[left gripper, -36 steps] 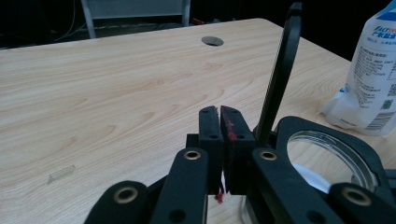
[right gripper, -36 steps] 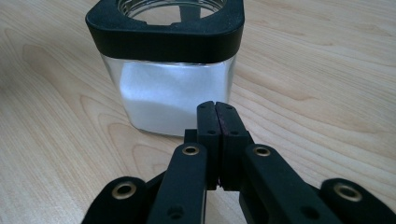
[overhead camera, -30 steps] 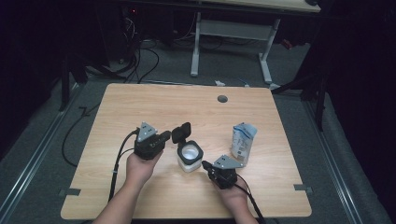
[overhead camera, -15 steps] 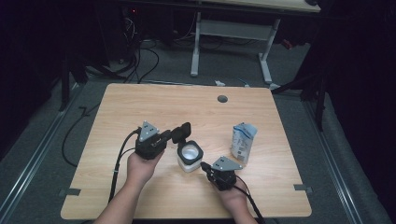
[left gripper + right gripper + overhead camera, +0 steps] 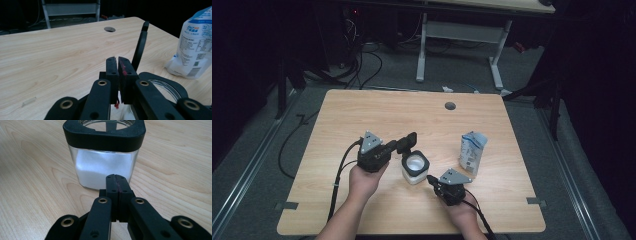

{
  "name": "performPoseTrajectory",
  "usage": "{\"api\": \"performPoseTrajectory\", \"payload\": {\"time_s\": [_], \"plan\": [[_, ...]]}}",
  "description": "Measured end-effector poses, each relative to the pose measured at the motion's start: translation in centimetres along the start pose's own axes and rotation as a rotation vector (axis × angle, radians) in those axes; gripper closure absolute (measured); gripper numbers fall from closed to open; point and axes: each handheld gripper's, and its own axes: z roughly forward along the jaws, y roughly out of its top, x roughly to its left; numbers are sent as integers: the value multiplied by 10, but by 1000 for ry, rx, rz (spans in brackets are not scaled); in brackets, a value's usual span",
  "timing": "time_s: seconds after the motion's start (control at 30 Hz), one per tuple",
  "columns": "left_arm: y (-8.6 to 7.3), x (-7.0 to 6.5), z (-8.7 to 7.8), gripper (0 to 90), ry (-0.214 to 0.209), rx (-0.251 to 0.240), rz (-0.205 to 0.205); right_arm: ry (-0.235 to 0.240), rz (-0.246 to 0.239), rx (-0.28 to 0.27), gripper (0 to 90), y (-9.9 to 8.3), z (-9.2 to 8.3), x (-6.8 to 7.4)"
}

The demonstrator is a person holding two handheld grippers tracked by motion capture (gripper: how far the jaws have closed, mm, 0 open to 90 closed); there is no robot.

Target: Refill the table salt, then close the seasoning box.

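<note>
Both tongs are clenched on nothing, left tongs at the raised lid, right tongs just beside the glass jar (white powder inside) at mid-frame on the surface, so opening looks done, and next comes fetching the bag.
</note>
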Motion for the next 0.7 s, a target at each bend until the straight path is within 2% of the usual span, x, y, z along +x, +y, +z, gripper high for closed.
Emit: {"api": "performPoseTrajectory", "payload": {"time_s": [0.33,0.47,0.7], "plan": [[-10,-16,-4,860,-57,-5,13,-2,-1,-3,899,-1,1,1],[-14,-18,-5,858,-57,-7,12,-5,0,-1,899,-1,1,0],[-29,-16,-9,848,-18,7,11,-12,1,0,899,-2,0,-1]]}}
